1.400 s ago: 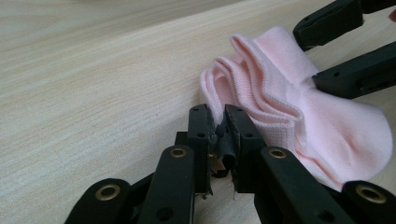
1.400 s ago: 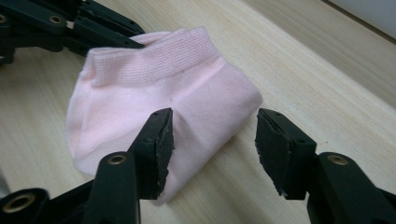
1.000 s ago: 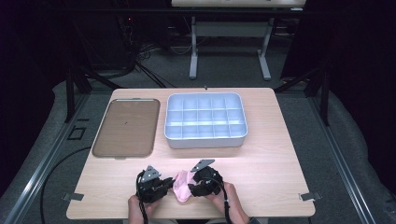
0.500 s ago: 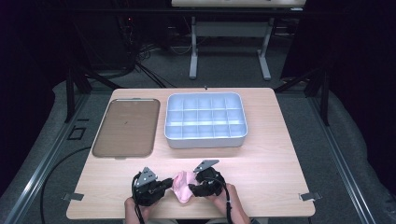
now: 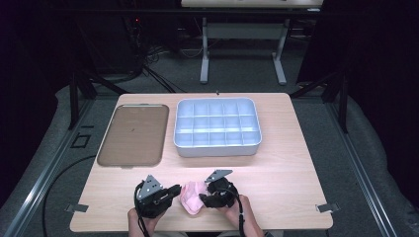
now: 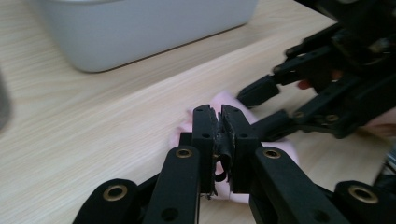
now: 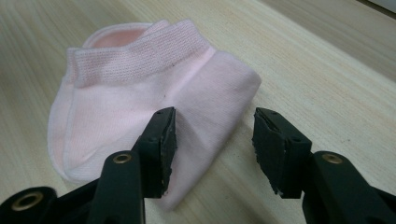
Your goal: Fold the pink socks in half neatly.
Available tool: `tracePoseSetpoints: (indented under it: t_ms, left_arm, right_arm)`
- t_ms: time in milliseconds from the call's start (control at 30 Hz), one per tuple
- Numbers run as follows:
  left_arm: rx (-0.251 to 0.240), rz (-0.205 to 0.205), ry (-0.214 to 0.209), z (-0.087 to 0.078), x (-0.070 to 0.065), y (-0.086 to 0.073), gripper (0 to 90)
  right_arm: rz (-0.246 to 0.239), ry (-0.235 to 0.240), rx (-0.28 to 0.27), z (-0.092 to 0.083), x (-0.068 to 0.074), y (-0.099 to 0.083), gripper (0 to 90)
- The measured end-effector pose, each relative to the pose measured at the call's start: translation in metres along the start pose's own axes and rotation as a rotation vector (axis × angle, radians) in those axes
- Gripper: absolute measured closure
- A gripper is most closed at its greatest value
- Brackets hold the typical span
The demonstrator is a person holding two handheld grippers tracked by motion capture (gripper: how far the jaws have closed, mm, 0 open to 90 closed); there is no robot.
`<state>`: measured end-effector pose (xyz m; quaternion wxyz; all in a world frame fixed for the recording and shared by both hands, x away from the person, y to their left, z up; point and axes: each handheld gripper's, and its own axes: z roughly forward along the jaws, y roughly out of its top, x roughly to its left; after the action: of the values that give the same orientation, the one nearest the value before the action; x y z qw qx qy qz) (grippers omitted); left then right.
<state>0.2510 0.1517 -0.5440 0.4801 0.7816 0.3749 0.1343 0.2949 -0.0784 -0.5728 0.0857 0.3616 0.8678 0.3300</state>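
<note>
A pink ankle sock (image 5: 190,201) lies flat near the table's front edge, between the two grippers. In the right gripper view the sock (image 7: 140,102) shows its ribbed cuff at the far end. My right gripper (image 7: 212,135) hovers over its near corner; its jaws have just been closing but stand apart, one over the sock, one over bare wood. My left gripper (image 6: 219,119) is shut, pads together, with the sock (image 6: 280,149) below and beyond it. Across the sock stands the right gripper (image 6: 266,109). From above, the left gripper (image 5: 176,189) and right gripper (image 5: 204,198) flank the sock.
A brown flat tray (image 5: 132,134) lies at the back left of the wooden table (image 5: 296,173). A pale grey bin (image 5: 217,149) with several compartments stands beside it at the middle back. Its wall (image 6: 140,28) shows ahead in the left gripper view.
The left gripper has drawn slightly back toward the front edge and lifted a little. The right gripper has stayed by the sock.
</note>
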Motion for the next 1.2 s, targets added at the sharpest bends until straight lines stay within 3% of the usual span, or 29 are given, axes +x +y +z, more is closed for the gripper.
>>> tracePoseSetpoints:
  t_ms: [167, 300, 400, 567, 667, 767, 1000, 1200]
  left_arm:
    - [0.103, 0.059, -0.041, 0.025, -0.013, 0.001, 84.5]
    - [0.170, 0.087, -0.005, 0.039, -0.012, -0.008, 85.0]
    - [0.164, 0.063, 0.002, 0.041, -0.011, -0.016, 86.1]
    - [0.133, 0.062, 0.025, 0.034, -0.012, -0.018, 86.1]
    - [0.168, 0.101, 0.082, 0.034, -0.012, -0.019, 86.3]
    - [0.153, 0.125, 0.088, 0.034, -0.012, -0.023, 86.7]
    - [0.147, 0.114, 0.078, 0.035, -0.010, -0.023, 87.4]
    - [0.133, 0.066, 0.043, 0.035, -0.002, -0.025, 88.0]
  right_arm:
    - [-0.001, 0.003, 0.002, 0.000, -0.001, 0.000, 49.8]
    - [-0.007, 0.013, 0.008, -0.001, -0.002, 0.000, 53.4]
    - [0.004, 0.026, 0.003, -0.002, -0.004, -0.001, 57.3]
    - [0.008, 0.044, -0.005, -0.002, -0.006, -0.002, 62.1]
    - [0.015, 0.049, -0.007, -0.002, -0.007, -0.003, 62.7]
    - [0.013, 0.054, -0.005, -0.002, -0.007, -0.003, 64.3]
    - [0.036, 0.092, -0.029, -0.002, -0.009, -0.006, 74.5]
    - [0.069, 0.138, -0.072, 0.000, -0.011, -0.012, 82.0]
